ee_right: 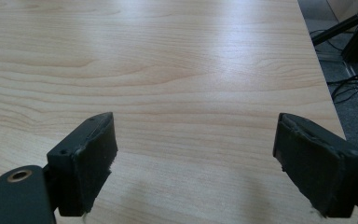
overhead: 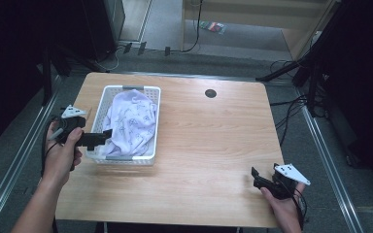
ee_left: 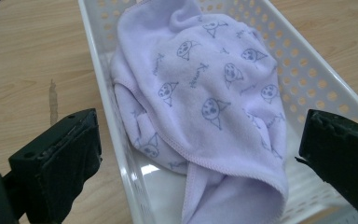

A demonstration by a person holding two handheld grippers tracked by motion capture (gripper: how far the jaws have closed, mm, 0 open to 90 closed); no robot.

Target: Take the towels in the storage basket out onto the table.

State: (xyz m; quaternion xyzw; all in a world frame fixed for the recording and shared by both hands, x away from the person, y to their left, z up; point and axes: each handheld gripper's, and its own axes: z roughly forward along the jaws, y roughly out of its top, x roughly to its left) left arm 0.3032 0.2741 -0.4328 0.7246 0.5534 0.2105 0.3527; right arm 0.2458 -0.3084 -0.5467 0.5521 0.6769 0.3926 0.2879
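Two tongs were in the person's hands over the wooden counter (overhead: 209, 145). At the left, the left tongs (overhead: 108, 137) were spread wide astride the near-left wall of the white basket (overhead: 153, 121), their jaws empty, with the lilac printed cloth (ee_left: 205, 107) heaped inside the basket between them. At the near right corner, the right tongs (overhead: 255, 175) were also spread and empty, over bare wood.

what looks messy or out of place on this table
Little stands out. The lilac printed cloth lies bunched, unfolded, in the white basket, and a dark scuff marks the wooden table beside it. Nothing looks spilled or broken.
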